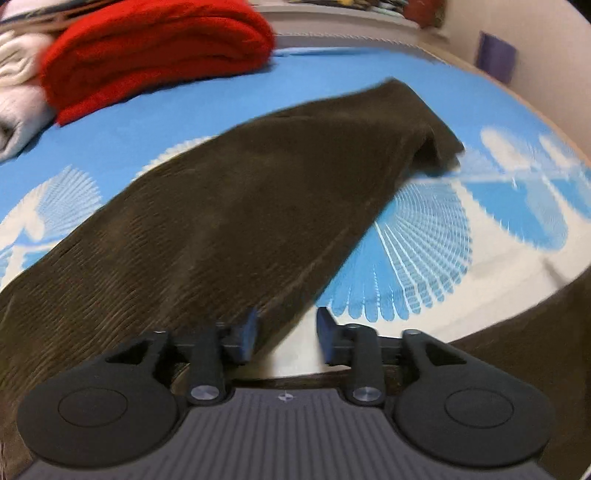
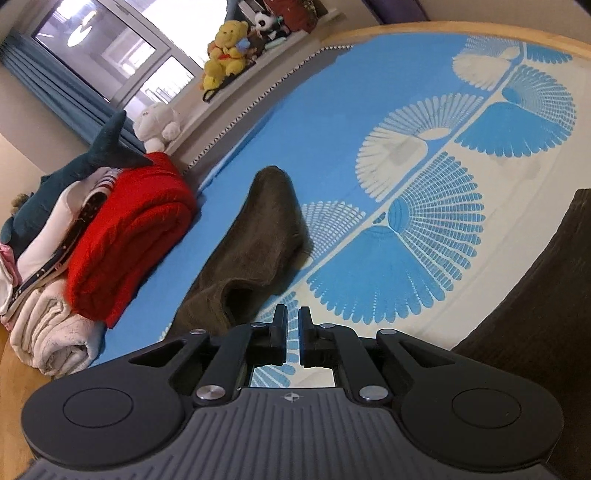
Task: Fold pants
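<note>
Dark brown corduroy pants [image 1: 229, 206] lie on a blue and white patterned bedspread [image 1: 424, 236]. One leg stretches away toward the far side. My left gripper [image 1: 286, 334] is open, its fingers just above the near edge of that leg, with nothing between them. In the right wrist view the same leg [image 2: 258, 236] lies ahead, its end folded over. My right gripper [image 2: 293, 334] is nearly closed with a narrow gap and holds nothing. More brown fabric [image 2: 535, 332] lies at the right edge.
A folded red blanket [image 2: 129, 236] and a pile of white and pink laundry [image 2: 48, 325] sit at the left. A plush shark [image 2: 74, 170] and stuffed toys [image 2: 225, 48] lie by the window. The wooden bed edge [image 2: 480, 29] runs along the far side.
</note>
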Demonstrator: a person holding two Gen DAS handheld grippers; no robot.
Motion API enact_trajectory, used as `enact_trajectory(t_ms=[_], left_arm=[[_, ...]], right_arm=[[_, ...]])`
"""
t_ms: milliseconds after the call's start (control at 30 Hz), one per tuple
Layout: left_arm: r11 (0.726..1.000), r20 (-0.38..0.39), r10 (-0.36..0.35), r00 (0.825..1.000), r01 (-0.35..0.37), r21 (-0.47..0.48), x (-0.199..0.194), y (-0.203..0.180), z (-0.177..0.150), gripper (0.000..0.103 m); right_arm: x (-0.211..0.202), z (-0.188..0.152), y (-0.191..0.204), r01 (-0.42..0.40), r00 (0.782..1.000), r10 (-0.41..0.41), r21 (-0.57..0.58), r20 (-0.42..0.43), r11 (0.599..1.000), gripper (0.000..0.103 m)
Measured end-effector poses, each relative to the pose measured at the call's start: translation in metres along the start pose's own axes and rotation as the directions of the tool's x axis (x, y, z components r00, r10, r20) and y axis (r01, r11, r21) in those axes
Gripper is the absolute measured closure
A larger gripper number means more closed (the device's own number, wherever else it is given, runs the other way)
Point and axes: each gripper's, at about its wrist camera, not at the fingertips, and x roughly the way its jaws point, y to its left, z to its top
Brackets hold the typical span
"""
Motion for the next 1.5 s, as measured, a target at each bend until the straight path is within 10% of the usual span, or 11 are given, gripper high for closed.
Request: enact_trajectory(t_ms=[100,133,200,267,367,567,700,1333,1367,1500], left_arm=[[0.998,0.001,0.03,1.0,-0.03,0.049,0.018,-0.007,-0.004,0.047],[0.997,-0.016,0.045,0.999,-0.044,0.062,0.023,-0.005,-0.008,0.051],[0.994,-0.073,0.086,0.994,-0.08,0.077,0.032,-0.003,-0.008,0.095],[0.989,-0.129,0.149,0.98,-0.15,-0.003,0.024,0.011,0.0,0.098],[0.907,-0.128,0.338,0.932,-0.359,-0.22,-0.01,0.042,0.007,0.098],[0.916,-0.19,0.227,0.955,-0.276,-0.291,0.0,0.054,-0.003,0.097],[0.915,-0.183,0.248,0.951,-0.292,-0.278,-0.006,0.054,-0.008,0.097],[0.92,-0.208,0.271,0.94,-0.317,-0.232,0.0,0.047,-0.003,0.097],[0.921,-0.21,0.265,0.941,-0.312,-0.235,0.001,0.048,-0.002,0.097],[0.957,-0.232,0.095,0.968,-0.152,-0.245,0.009,0.051,0.003,0.097]], right_arm=[[0.008,0.003,-0.004,0.003,1.0,-0.003,0.02,-0.013,1.0,0.095],[0.011,0.004,-0.006,0.0,1.0,0.001,0.032,-0.018,0.999,0.095],[0.019,0.005,-0.008,-0.011,0.999,0.013,0.057,-0.033,0.998,0.095],[0.027,0.005,-0.01,-0.033,0.998,0.038,0.081,-0.053,0.996,0.094],[0.042,0.004,-0.013,-0.075,0.993,0.086,0.141,-0.076,0.987,0.094],[0.097,0.001,-0.013,-0.119,0.99,0.135,0.277,-0.04,0.954,0.091],[0.144,0.001,-0.027,-0.126,0.99,0.139,0.443,0.005,0.888,0.066],[0.254,0.031,-0.057,-0.328,0.941,0.304,0.614,0.148,0.717,0.069],[0.248,0.035,-0.053,-0.35,0.935,0.307,0.595,0.178,0.723,0.086],[0.178,0.063,-0.013,-0.273,0.93,0.155,0.343,0.333,0.899,0.096]])
